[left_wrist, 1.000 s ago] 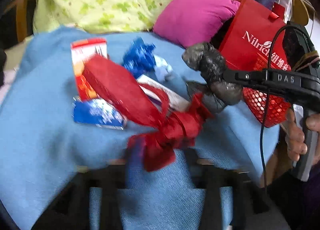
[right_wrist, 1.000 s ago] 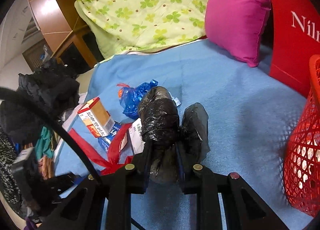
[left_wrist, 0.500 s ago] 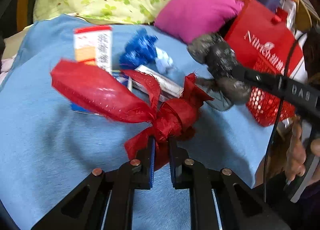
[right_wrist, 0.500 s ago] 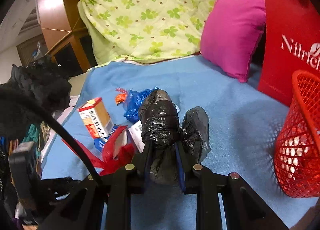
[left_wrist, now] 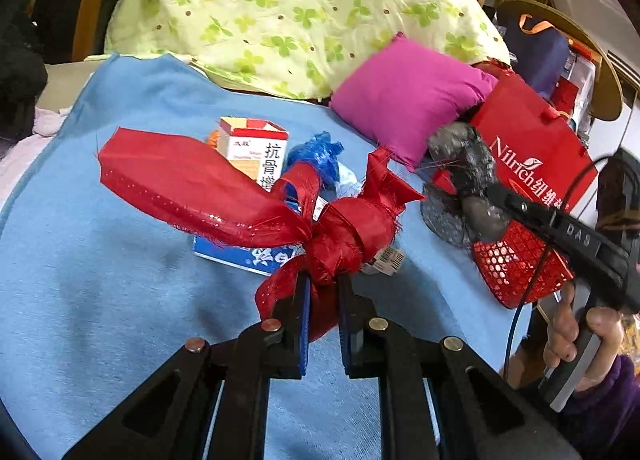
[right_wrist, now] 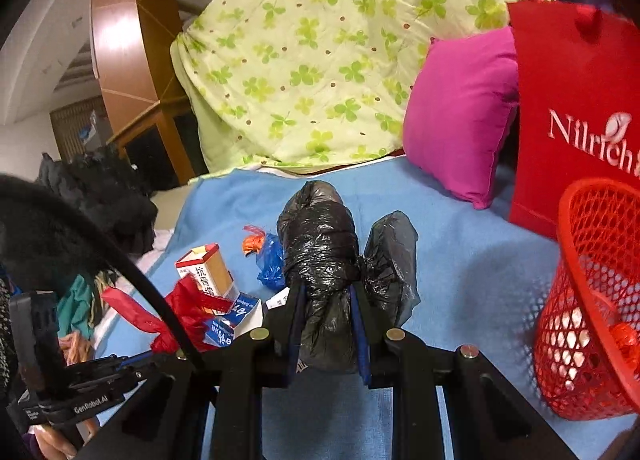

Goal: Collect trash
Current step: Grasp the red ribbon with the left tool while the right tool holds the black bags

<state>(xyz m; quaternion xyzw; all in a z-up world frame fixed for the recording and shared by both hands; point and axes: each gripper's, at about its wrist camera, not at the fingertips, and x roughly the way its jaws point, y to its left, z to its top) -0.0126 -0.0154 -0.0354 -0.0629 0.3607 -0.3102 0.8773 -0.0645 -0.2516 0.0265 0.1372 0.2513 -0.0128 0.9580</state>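
Observation:
My left gripper [left_wrist: 322, 280] is shut on a red ribbon bow [left_wrist: 256, 204] and holds it above the blue blanket [left_wrist: 100, 280]. My right gripper [right_wrist: 326, 292] is shut on a crumpled black plastic bag [right_wrist: 320, 244], lifted over the blanket; it also shows in the left wrist view [left_wrist: 464, 176]. A red mesh basket [right_wrist: 592, 300] with some trash inside stands at the right, also seen in the left wrist view [left_wrist: 520, 264]. On the blanket lie a white and orange carton [left_wrist: 256, 148], a blue plastic wrapper [left_wrist: 320, 156] and a flat blue box [left_wrist: 248, 256].
A magenta pillow [left_wrist: 404, 96] and a red Nilrich paper bag [left_wrist: 532, 156] stand behind the basket. A green clover quilt [left_wrist: 288, 8] is heaped at the back. Dark clothes [right_wrist: 80, 212] lie off the bed's left edge.
My left gripper has lifted the red ribbon off the blanket and raised it. My right gripper has carried the black bag upward and toward the basket.

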